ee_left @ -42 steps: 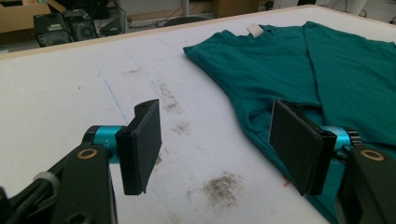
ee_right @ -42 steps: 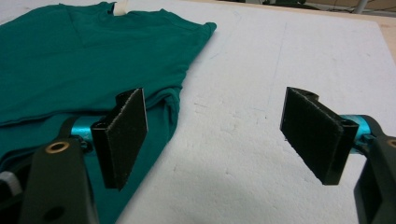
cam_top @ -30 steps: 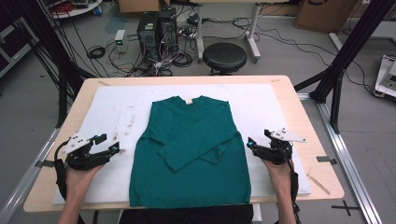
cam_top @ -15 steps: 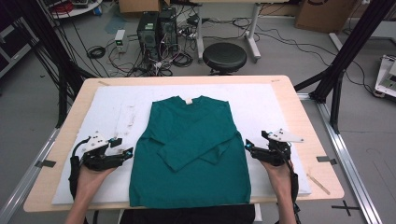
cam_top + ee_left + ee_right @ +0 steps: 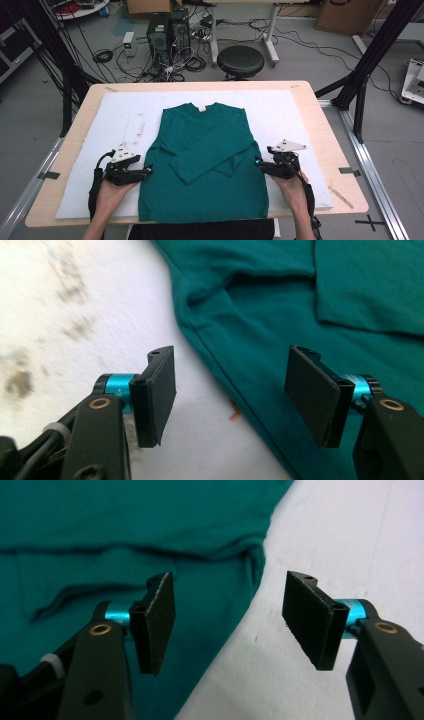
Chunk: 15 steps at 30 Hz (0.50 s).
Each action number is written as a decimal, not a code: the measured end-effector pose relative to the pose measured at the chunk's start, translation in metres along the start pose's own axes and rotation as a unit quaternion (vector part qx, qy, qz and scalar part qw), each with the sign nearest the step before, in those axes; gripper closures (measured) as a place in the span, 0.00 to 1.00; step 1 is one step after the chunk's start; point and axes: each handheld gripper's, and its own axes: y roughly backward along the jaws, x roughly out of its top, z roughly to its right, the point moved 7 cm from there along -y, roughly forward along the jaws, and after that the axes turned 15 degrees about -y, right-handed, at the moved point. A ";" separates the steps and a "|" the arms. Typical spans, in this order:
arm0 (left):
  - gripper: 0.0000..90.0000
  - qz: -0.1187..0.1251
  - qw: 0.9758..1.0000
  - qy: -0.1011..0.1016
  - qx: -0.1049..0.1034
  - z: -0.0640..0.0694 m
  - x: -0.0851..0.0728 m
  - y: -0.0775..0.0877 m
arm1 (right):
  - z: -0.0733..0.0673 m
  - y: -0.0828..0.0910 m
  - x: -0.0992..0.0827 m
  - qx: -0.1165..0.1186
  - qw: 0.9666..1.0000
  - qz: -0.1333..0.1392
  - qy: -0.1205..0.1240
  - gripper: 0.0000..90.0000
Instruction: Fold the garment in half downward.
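A teal long-sleeved shirt [image 5: 205, 150] lies flat on the white mat [image 5: 290, 115], both sleeves folded across its front. My left gripper [image 5: 149, 170] is low at the shirt's left side hem, open. In the left gripper view [image 5: 230, 390] the shirt's edge [image 5: 300, 300] runs between the jaws, which do not touch it. My right gripper [image 5: 257, 162] is at the right side hem. Its jaws have just been closing and stand open [image 5: 227, 625], with the shirt's edge [image 5: 125, 530] below and between them, not pressed.
The mat covers most of a wooden table [image 5: 325, 145], and its left part carries grey smudges [image 5: 137, 125]. Behind the table stand a black stool [image 5: 240, 60], computer towers [image 5: 167, 30] and loose cables. Black frame legs [image 5: 370, 60] rise at the right.
My left hand has moved right across the mat, up to the shirt's left edge. The right hand has stayed at the right edge.
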 end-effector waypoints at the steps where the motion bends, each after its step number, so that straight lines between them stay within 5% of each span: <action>1: 0.41 0.000 1.000 -0.002 -0.002 0.000 0.000 0.000 | 0.000 -0.002 -0.003 -0.003 1.000 -0.013 0.002 0.45; 4: 0.46 0.001 1.000 -0.004 -0.008 0.002 0.000 0.000 | 0.002 -0.003 -0.008 -0.008 0.999 -0.033 0.018 0.47; 8: 0.51 -0.005 1.000 -0.011 -0.014 0.005 0.000 -0.001 | 0.001 -0.001 -0.013 0.022 0.998 -0.053 0.014 0.48; 12: 0.54 -0.003 1.000 -0.009 -0.023 0.005 0.000 -0.001 | 0.004 -0.003 -0.021 0.024 0.997 -0.077 0.009 0.49; 15: 0.59 0.000 1.000 -0.012 -0.028 0.007 0.000 -0.001 | 0.001 -0.002 -0.021 0.031 0.996 -0.078 0.013 0.58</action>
